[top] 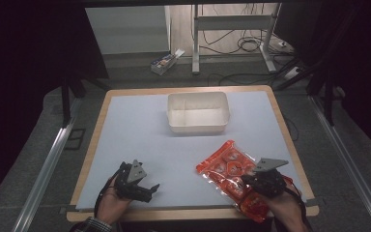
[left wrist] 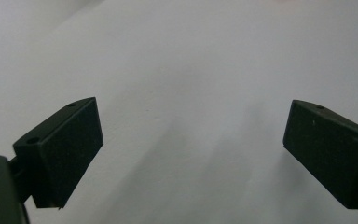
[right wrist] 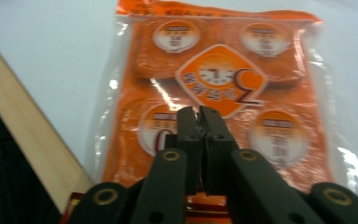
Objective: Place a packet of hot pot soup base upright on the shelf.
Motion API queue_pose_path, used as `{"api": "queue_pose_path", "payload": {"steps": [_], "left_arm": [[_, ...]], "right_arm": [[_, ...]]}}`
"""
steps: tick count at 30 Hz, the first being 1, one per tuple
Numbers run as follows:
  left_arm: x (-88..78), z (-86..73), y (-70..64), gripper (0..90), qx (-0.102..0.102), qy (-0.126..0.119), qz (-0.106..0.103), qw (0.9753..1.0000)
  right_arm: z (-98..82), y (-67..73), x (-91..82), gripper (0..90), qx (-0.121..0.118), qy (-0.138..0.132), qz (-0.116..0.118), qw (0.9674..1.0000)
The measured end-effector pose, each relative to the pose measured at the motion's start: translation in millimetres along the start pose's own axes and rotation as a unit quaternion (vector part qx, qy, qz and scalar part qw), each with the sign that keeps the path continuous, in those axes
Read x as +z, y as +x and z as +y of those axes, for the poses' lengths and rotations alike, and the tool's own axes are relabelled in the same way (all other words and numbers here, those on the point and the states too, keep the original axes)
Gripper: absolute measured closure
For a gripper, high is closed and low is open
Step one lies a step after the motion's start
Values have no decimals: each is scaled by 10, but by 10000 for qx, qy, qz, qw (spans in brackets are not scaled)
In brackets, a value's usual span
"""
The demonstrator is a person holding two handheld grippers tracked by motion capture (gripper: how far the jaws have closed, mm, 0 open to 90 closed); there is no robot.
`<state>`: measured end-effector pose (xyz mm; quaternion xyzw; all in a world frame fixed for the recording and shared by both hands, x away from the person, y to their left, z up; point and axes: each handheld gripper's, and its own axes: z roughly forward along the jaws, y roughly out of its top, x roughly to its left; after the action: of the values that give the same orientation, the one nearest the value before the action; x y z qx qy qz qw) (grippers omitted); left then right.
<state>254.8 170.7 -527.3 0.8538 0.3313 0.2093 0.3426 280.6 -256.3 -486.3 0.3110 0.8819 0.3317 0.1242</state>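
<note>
An orange packet [top: 224, 162] of several round sealed portions lies flat at the table's near right, its near end reaching the front edge. My right gripper [top: 247, 181] rests over the packet's near half. In the right gripper view its jaws stand pressed together at the tips [right wrist: 199, 112], pinching the clear film of the orange packet [right wrist: 219, 79] near its middle. My left gripper [top: 147, 189] sits low at the near left, apart from the packet. Its jaws are wide open [left wrist: 191, 149] over bare pale mat with nothing between them.
A white rectangular bin [top: 198, 126] stands at the middle back of the pale blue mat [top: 140, 130]. The table's wooden rim [right wrist: 23, 140] runs close by the packet's side. Beyond the table are a floor with cables, a small box and a metal frame.
</note>
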Motion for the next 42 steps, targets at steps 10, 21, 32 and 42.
{"api": "queue_pose_path", "payload": {"steps": [10,21,32,42], "left_arm": [[2,0,-4,46,11,6,2,10000],[3,0,-14,47,49,17,6,10000],[1,-2,-15,47,60,19,6,10000],[4,-1,-17,47,72,23,0,10000]], "right_arm": [[39,186,115,890,-295,279,502,9979],[25,329,198,891,-557,720,915,9916],[26,304,178,894,-564,948,649,9918],[-37,80,82,894,-286,1031,211,9940]]}}
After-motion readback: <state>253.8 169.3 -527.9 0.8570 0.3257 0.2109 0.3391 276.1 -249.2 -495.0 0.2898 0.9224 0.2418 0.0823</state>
